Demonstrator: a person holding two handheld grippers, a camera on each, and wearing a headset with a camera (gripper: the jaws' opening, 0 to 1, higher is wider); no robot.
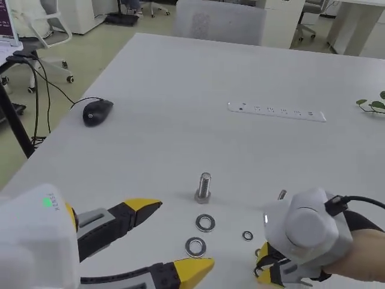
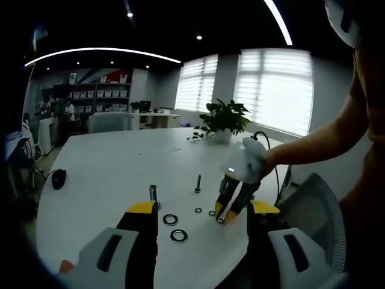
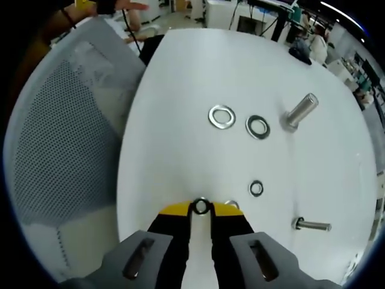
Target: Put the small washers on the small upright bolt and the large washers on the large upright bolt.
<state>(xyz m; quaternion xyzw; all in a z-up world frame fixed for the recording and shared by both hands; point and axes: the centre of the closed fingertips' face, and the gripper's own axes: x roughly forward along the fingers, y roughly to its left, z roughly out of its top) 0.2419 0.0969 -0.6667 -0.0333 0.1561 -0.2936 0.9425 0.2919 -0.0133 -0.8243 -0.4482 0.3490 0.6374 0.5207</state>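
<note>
The small washer (image 3: 200, 206), likely light, stiff and slick, sits nipped by its rim at the tips of the right gripper (image 3: 200, 212), low over the table (image 3: 180, 90) near the small bolt (image 3: 311, 225). The left gripper (image 1: 183, 233) hovers spread wide by the large washers (image 1: 205, 223).

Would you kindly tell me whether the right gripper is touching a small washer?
Touching. In the right gripper view, the right gripper pinches a small washer between its yellow tips.
</note>
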